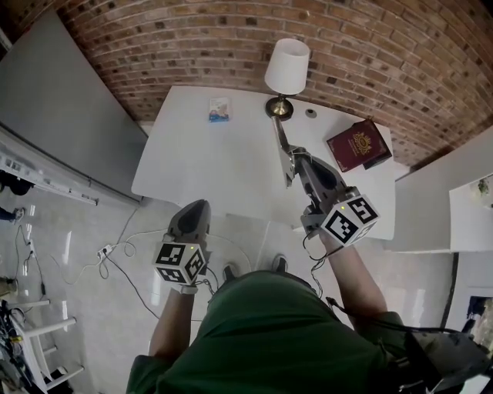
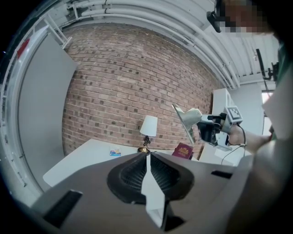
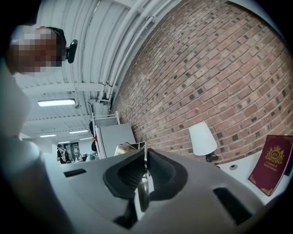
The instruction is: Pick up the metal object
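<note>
My right claw (image 1: 300, 163) grips the metal strip (image 1: 280, 138), clear of the worktop (image 1: 216, 161) beneath.
Squeeze firmly; raise it straight, no tilting.

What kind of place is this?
Likely a lab or workshop set-up: bare brick wall, exposed ceiling pipes, loose cables on the floor beside a white table with a lamp.

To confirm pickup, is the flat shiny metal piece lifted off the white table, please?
Lifted: right gripper shut on the metal piece, held midair.
</note>
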A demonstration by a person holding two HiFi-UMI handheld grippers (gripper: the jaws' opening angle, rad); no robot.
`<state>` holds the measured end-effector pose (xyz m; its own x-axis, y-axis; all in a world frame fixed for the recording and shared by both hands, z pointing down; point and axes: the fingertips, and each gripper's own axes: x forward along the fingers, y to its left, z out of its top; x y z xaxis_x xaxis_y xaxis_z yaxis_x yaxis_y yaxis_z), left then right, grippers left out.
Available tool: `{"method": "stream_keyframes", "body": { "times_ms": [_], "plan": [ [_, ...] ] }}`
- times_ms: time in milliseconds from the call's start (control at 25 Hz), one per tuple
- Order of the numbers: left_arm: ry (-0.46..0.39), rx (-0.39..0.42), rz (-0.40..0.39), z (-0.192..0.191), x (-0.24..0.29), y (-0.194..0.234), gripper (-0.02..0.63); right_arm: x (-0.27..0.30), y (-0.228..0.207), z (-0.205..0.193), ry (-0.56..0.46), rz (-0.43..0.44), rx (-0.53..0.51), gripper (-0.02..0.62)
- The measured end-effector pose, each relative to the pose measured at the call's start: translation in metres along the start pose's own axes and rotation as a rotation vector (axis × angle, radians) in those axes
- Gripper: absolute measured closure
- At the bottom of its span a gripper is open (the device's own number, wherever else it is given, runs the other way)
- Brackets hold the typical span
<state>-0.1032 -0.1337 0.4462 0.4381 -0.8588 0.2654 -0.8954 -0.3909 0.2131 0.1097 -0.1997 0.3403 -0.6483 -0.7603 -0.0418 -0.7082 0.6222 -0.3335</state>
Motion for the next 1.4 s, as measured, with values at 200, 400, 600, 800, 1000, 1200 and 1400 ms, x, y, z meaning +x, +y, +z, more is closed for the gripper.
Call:
{"method": "stream_keyframes", "body": {
  "times_ms": [200,400,600,800,1000,1200,1400],
  "plan": [
    [0.011,-0.006,-0.006,-0.002,0.005,0.0,0.588,0.0,0.001,0.0,-0.008,0.017,0.04,0.589],
    [0.014,-0.01,-0.009,-0.003,0.009,-0.001,0.588,0.0,-0.003,-0.009,0.011,0.015,0.062,0.589],
    [-0.004,-0.004,0.0,0.005,0.012,0.003,0.588,0.001,-0.005,-0.01,0.018,0.018,0.069,0.589],
    [-0.036,0.002,0.006,0.019,0.014,0.006,0.588,0.002,-0.005,-0.011,0.019,0.029,0.084,0.589],
    [-0.041,0.002,-0.005,0.018,0.016,-0.002,0.588,0.0,-0.006,-0.015,0.026,0.039,0.104,0.589],
    [-0.038,-0.004,-0.007,0.017,0.016,-0.004,0.588,0.0,-0.006,-0.016,0.025,0.045,0.123,0.589],
    [-0.035,-0.01,-0.002,0.015,0.014,-0.003,0.588,0.001,-0.005,-0.016,0.026,0.05,0.126,0.589]
  ]
}}
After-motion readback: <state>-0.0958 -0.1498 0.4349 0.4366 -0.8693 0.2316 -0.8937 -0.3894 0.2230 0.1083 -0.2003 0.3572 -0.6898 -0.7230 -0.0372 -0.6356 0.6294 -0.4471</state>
